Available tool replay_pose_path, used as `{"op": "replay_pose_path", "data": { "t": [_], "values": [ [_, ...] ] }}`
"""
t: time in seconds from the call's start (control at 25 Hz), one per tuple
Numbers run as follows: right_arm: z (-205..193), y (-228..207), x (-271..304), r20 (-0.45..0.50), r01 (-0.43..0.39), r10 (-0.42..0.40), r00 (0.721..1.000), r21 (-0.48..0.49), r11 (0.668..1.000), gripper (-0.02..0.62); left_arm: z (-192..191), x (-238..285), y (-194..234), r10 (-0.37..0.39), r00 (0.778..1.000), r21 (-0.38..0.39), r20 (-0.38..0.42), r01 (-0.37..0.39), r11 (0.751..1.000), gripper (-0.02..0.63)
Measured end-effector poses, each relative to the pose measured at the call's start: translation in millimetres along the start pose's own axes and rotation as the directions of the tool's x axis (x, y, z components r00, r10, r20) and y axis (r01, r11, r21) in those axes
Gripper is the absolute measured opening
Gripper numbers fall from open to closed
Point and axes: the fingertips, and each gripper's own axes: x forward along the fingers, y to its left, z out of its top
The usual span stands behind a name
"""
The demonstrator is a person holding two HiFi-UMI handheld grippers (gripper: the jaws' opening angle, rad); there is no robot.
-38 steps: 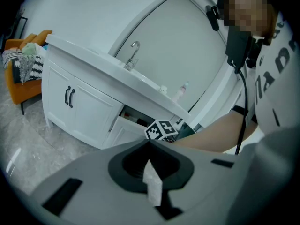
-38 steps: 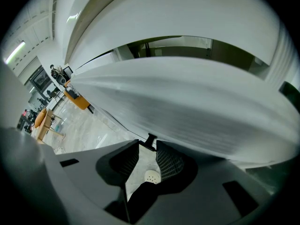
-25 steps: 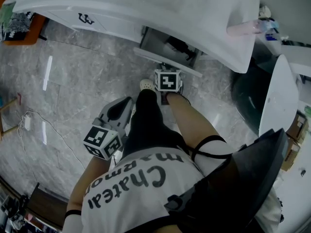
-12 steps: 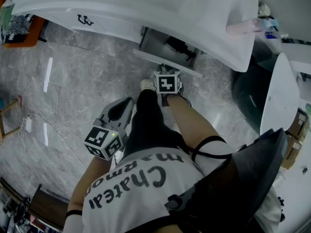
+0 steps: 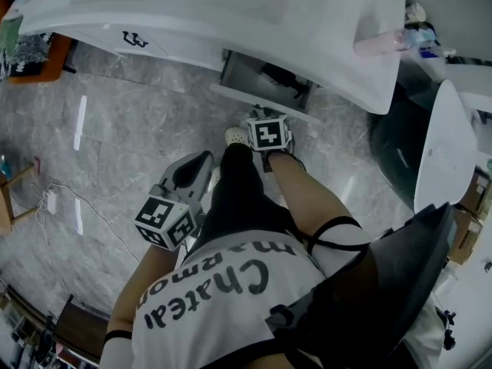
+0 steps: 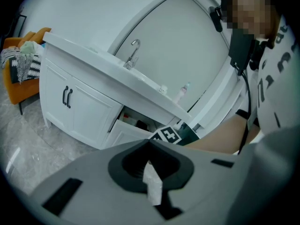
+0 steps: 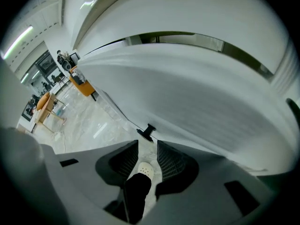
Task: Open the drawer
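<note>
One drawer handle (image 7: 148,131) beyond claw (image 7: 147,145), opening, empty

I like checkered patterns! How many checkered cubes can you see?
2. One cube rides on the left gripper, beside the person's leg; the other cube sits on the right gripper, by the open drawer. None seems hidden.

Upside down in the head view, the person's white T-shirt (image 5: 231,321), just beside the left gripper (image 5: 201,166), bears large black letters reading "Chatea", with smaller "marmo" on the line nearer that gripper, both words cut off.
</note>
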Motion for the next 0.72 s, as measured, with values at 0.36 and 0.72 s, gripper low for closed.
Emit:
{"op": "replay_pose_path", "data": {
  "t": [0.36,0.72],
  "values": [
    [8.5,17.1,-58.5,0.050,-0.042,0.050,0.997,-0.156,0.987,0.082,28.1,-0.1,-14.7,-0.021,0.999,0.025,0.028,0.020,0.999,0.009],
    [46.5,27.5,-173.2,0.217,-0.141,0.153,0.964,-0.073,0.987,0.023,66.2,-13.4,-51.1,-0.091,0.987,0.116,0.133,0.076,0.990,0.009]
  ]
}}
